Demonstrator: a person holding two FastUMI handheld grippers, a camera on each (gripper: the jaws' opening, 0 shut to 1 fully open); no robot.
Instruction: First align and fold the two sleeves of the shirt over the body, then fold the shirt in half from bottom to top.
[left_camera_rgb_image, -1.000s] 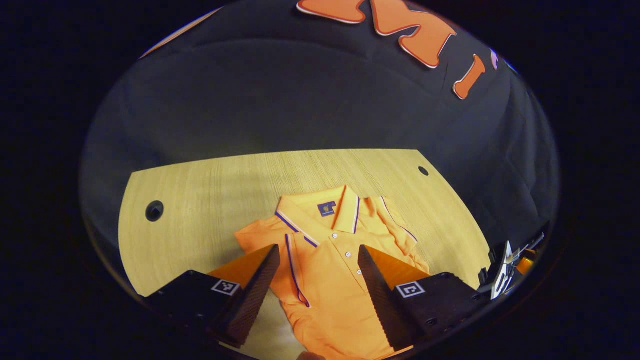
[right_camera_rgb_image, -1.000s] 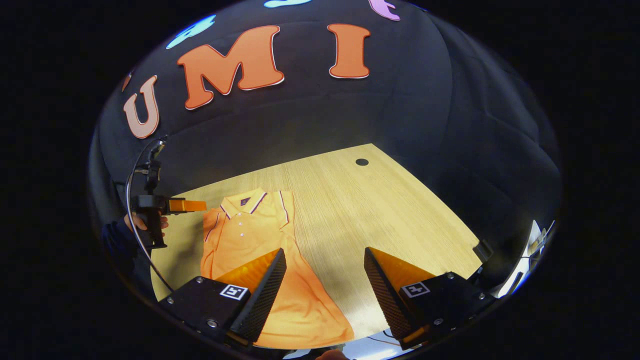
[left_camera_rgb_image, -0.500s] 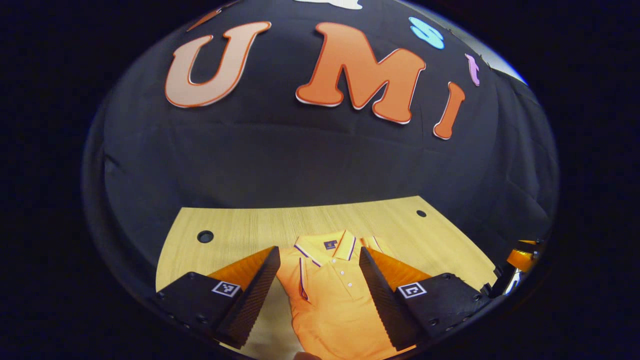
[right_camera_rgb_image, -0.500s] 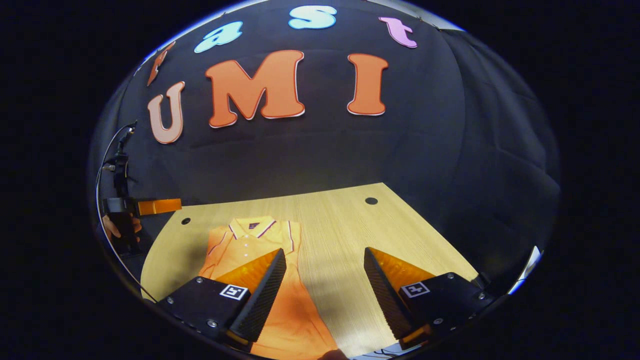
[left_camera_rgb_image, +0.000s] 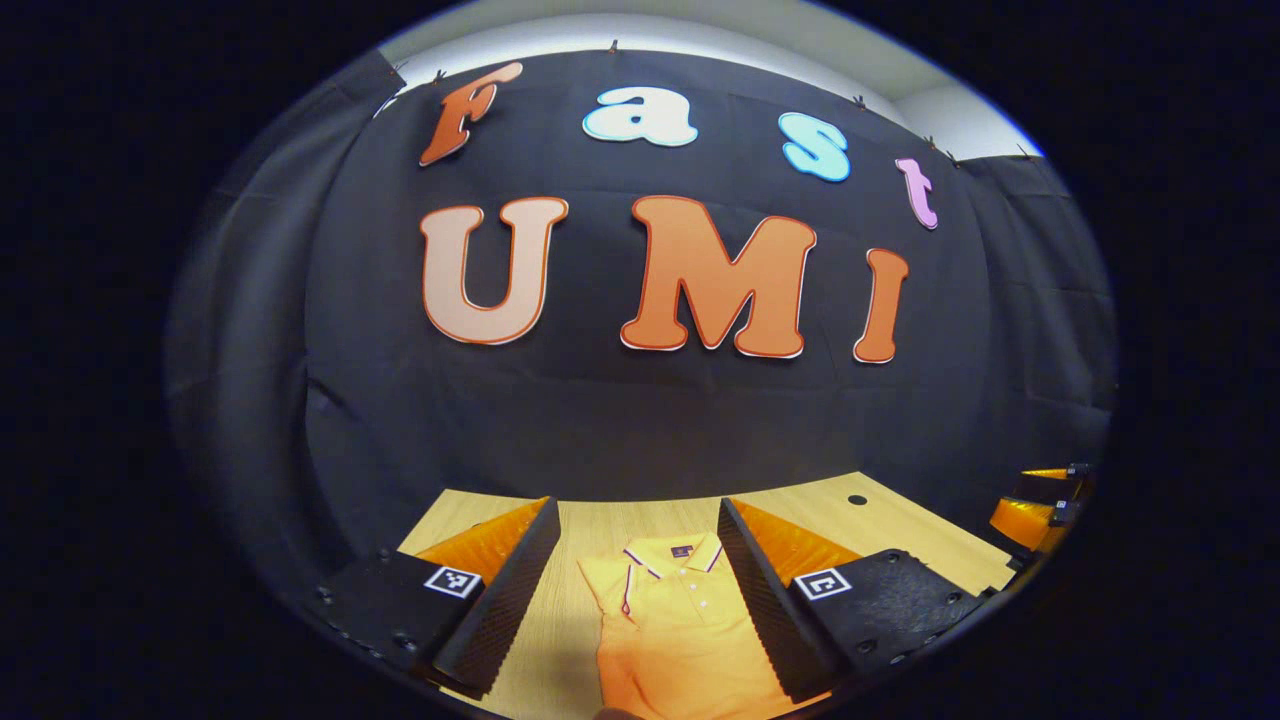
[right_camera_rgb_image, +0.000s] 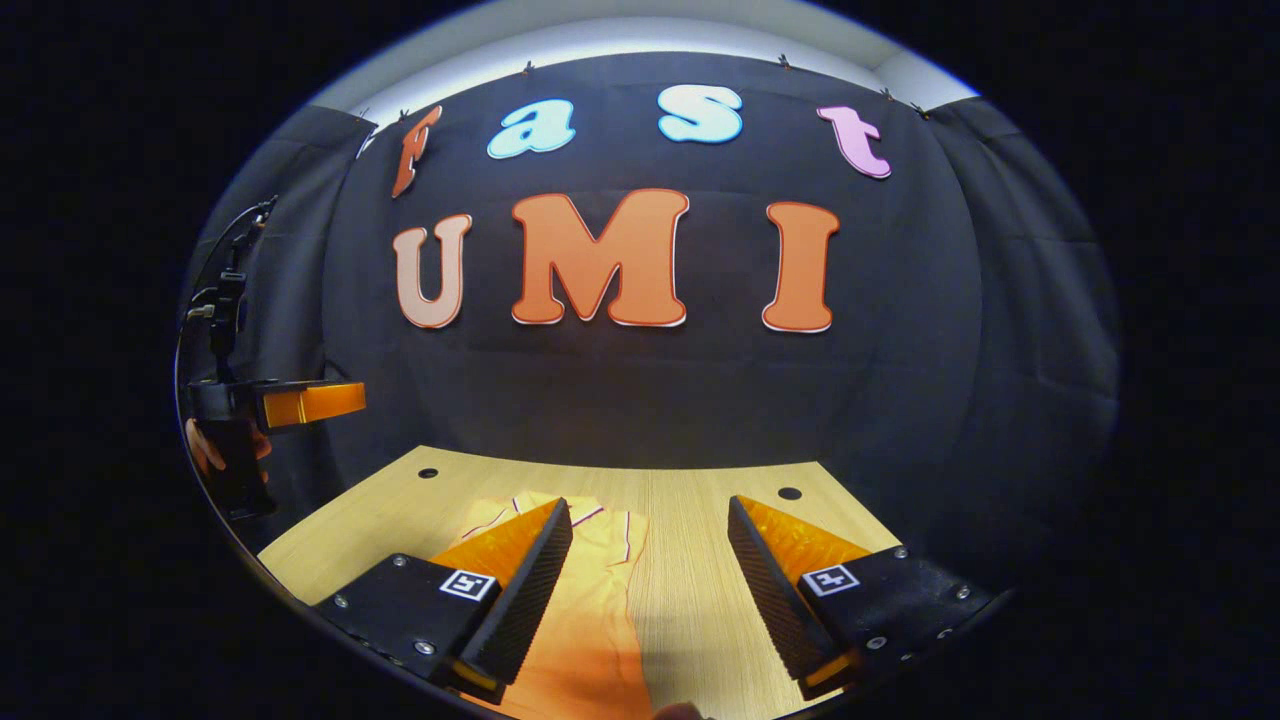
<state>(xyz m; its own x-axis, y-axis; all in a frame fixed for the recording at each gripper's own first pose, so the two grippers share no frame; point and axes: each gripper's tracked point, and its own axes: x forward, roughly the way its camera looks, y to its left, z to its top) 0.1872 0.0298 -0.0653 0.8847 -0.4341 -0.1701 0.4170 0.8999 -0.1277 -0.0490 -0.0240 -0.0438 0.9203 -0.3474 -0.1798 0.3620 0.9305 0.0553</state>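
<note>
- One orange polo shirt (left_camera_rgb_image: 670, 620) lay flat on the light wooden desk (left_camera_rgb_image: 590, 525), collar toward the black cloth wall (left_camera_rgb_image: 640, 420).
- One sleeve with a dark stripe seemed folded over the body on the shirt's left edge; the other side was hidden behind a finger.
- Two grippers were held above the desk, both with fingers spread wide and nothing between them: the left gripper (left_camera_rgb_image: 637, 575) over the shirt, the right gripper (right_camera_rgb_image: 650, 580) over the shirt's edge and bare desk.
- In the right gripper view, a hand (right_camera_rgb_image: 205, 450) held the left gripper at the far left.
- Two round holes (right_camera_rgb_image: 790, 493) sat near the desk's far edge.
</note>
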